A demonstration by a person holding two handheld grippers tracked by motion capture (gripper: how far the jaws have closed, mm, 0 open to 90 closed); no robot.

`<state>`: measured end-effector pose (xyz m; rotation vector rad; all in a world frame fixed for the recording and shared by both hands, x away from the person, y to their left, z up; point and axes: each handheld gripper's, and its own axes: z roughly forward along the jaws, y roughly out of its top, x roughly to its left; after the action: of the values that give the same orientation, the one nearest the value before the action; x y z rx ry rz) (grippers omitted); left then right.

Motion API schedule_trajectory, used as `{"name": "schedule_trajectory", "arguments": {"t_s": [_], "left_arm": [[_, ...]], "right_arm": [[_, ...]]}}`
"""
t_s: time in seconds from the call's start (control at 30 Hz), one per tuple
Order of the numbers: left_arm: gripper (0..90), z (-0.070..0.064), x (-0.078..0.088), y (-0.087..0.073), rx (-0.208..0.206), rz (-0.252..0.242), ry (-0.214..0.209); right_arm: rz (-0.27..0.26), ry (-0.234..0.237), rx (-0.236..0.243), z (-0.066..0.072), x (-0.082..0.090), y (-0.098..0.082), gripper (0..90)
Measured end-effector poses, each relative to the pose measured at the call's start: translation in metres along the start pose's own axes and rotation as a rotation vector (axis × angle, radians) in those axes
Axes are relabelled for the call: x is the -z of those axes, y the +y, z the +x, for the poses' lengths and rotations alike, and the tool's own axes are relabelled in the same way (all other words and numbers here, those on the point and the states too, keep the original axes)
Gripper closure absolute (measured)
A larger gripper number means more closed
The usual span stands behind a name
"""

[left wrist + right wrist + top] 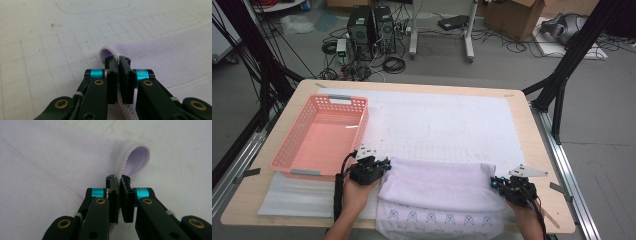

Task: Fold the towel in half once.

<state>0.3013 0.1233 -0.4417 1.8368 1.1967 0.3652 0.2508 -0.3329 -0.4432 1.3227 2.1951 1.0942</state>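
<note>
Basket, pink, at left of table, on white sheet. Just right of its near corner: left gripper, jaws together and clamped on left hem of towel. In left gripper view the hem runs between the pads of the left gripper, fold of towel looped just beyond. Towel is lavender, folded, lying flat on sheet at table's near edge, between both grippers. At right: right gripper, jaws pinched on right hem; right gripper view shows hem edge gripped by the right gripper, loop of towel standing past the tips.
</note>
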Motion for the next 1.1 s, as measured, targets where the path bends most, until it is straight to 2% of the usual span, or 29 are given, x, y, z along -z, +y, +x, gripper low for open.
{"name": "schedule_trajectory", "arguments": {"t_s": [0.07, 0.13, 0.2, 0.3, 0.37, 0.43, 0.6, 0.73, 0.87, 0.9, 0.93, 0.97, 1.0, 1.1], "left_arm": [[85.3, 0.002, -0.006, 0.009, 0.007, -0.007, 0.010], [85.3, 0.005, -0.012, 0.020, 0.036, -0.029, 0.016], [85.3, 0.007, -0.020, 0.034, 0.037, -0.030, 0.028], [85.3, 0.011, -0.033, 0.057, 0.033, -0.048, 0.030], [85.3, 0.017, -0.043, 0.069, 0.052, -0.053, 0.036], [85.3, 0.024, -0.051, 0.079, 0.062, -0.056, 0.042], [85.3, 0.040, -0.067, 0.092, 0.076, -0.064, 0.049], [85.2, 0.049, -0.074, 0.100, 0.056, -0.070, 0.064], [84.9, 0.055, -0.079, 0.107, 0.058, -0.083, 0.058], [83.1, 0.054, -0.080, 0.106, 0.053, -0.081, 0.061], [77.0, 0.053, -0.081, 0.106, 0.048, -0.075, 0.062], [64.5, 0.054, -0.082, 0.105, 0.062, -0.068, 0.048], [55.7, 0.053, -0.081, 0.105, 0.068, -0.058, 0.034], [53.7, 0.048, -0.077, 0.103, 0.022, -0.032, 0.005]], "right_arm": [[-0.030, -0.015, -0.004, -0.006, -0.001, 0.007, 86.3], [-0.049, -0.031, -0.009, -0.013, -0.005, 0.016, 86.4], [-0.064, -0.044, -0.025, -0.021, -0.011, 0.026, 86.3], [-0.073, -0.062, -0.045, -0.036, -0.020, 0.040, 86.3], [-0.072, -0.067, -0.064, -0.045, -0.024, 0.049, 86.3], [-0.076, -0.078, -0.061, -0.051, -0.028, 0.059, 86.2], [-0.071, -0.095, -0.065, -0.062, -0.042, 0.085, 86.2], [-0.058, -0.102, -0.066, -0.069, -0.060, 0.102, 86.2], [-0.056, -0.110, -0.078, -0.076, -0.075, 0.113, 86.0], [-0.053, -0.112, -0.081, -0.077, -0.078, 0.114, 85.5], [-0.046, -0.114, -0.086, -0.078, -0.081, 0.115, 83.2], [-0.039, -0.111, -0.094, -0.079, -0.084, 0.115, 77.9], [-0.040, -0.118, -0.104, -0.079, -0.084, 0.114, 69.8], [-0.041, -0.087, -0.130, -0.083, -0.080, 0.113, 62.9]]}}
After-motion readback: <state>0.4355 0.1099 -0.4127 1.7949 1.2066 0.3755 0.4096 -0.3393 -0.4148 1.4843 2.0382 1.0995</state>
